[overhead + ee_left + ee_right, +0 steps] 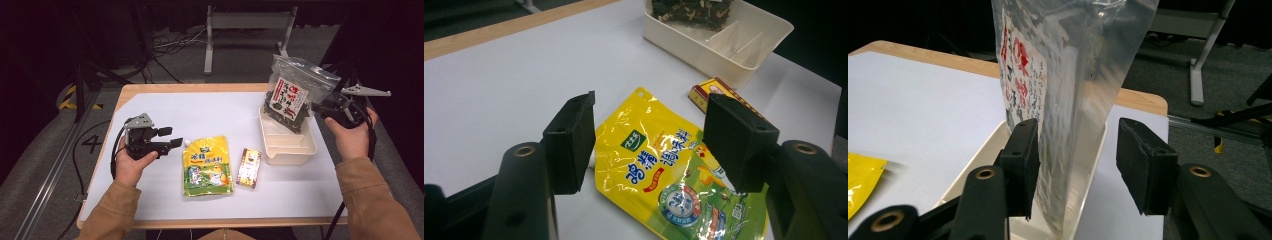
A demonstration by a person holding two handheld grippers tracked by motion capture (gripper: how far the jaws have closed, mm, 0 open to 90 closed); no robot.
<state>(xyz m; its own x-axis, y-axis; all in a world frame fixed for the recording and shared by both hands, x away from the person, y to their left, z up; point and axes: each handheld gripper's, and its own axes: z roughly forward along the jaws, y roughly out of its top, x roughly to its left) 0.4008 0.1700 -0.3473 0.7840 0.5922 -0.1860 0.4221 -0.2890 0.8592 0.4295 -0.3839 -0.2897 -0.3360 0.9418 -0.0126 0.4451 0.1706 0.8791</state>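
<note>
You are finishing placing step: clear seaweed bag [1068,100] is standing upright in far end of cream tray [295,147], between jaws of right gripper [1078,165]. Jaws are standing apart, one pad near bag, other clear; bag released. Left gripper [649,145] is hovering open, empty, just above yellow pouch [674,180]. Next move, likely: you are backing right gripper away without tipping bag, then lowering left one onto pouch edge.

White-topped table [165,107] with wooden edge, yellow pouch [207,166], small red-yellow box [249,167], cream divided tray [290,146]
</note>
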